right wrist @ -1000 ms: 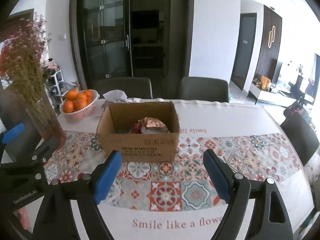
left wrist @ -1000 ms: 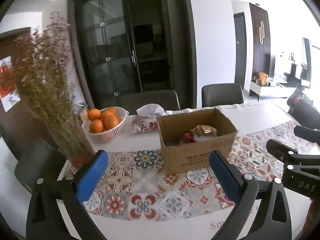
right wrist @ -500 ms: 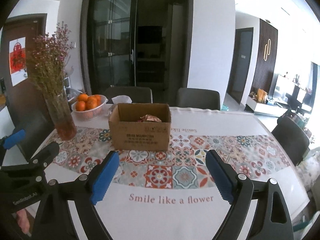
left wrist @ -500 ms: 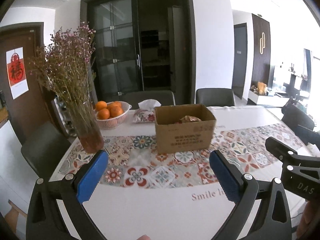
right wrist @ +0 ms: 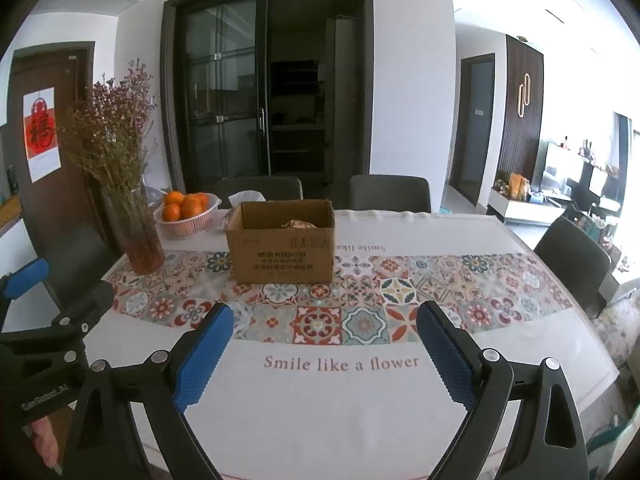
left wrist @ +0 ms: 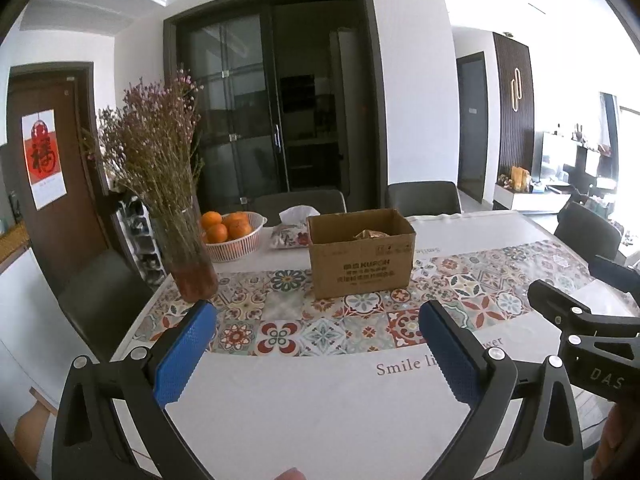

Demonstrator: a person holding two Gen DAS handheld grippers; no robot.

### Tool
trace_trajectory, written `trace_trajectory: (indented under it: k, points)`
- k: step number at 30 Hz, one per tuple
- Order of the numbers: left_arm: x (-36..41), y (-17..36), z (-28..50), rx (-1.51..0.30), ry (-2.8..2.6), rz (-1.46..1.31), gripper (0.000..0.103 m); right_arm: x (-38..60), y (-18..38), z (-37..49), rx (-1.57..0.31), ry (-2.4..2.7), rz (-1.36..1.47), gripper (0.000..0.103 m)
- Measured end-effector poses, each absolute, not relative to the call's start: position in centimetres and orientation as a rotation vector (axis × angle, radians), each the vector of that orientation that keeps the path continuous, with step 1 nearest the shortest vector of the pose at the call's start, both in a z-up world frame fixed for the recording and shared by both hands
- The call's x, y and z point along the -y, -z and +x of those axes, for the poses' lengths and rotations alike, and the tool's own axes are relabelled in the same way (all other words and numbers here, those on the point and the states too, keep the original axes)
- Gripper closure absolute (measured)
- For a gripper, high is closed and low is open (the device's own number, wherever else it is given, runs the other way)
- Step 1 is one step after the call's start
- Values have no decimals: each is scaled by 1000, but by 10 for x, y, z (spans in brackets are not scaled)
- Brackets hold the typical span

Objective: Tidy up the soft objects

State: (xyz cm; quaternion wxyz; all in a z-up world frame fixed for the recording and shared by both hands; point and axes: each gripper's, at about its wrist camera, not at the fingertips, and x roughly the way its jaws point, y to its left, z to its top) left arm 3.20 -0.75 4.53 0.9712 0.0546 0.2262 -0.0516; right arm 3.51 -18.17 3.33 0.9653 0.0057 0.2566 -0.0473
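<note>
— Where are the soft things?
— In the cardboard box (left wrist: 362, 254) on the tiled runner (left wrist: 362, 316), beside the orange basket (left wrist: 235, 236).
— Grippers?
— Left gripper (left wrist: 318, 340) and right gripper (right wrist: 324, 338) both spread wide, empty.

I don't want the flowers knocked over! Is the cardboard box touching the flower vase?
Apart. In the right wrist view, patterned tablecloth shows plainly between the flower vase and the cardboard box.

The cardboard box (left wrist: 361, 252) walls hide most of its contents; only a crinkled, possibly foil wrapper (left wrist: 370, 234) peeks above the rim.
</note>
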Motion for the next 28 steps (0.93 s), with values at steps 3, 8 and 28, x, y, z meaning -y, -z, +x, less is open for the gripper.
trace_trajectory:
  k: [3, 8, 28]
  points:
    - [9, -48, 23, -432, 93, 120, 0, 184, -33, 28, -517, 97, 12, 9]
    - [12, -51, 13, -424, 80, 122, 0, 188, -35, 19, -513, 93, 15, 9]
    - [23, -52, 8, -424, 85, 122, 0, 198, -39, 8, -498, 86, 10, 9]
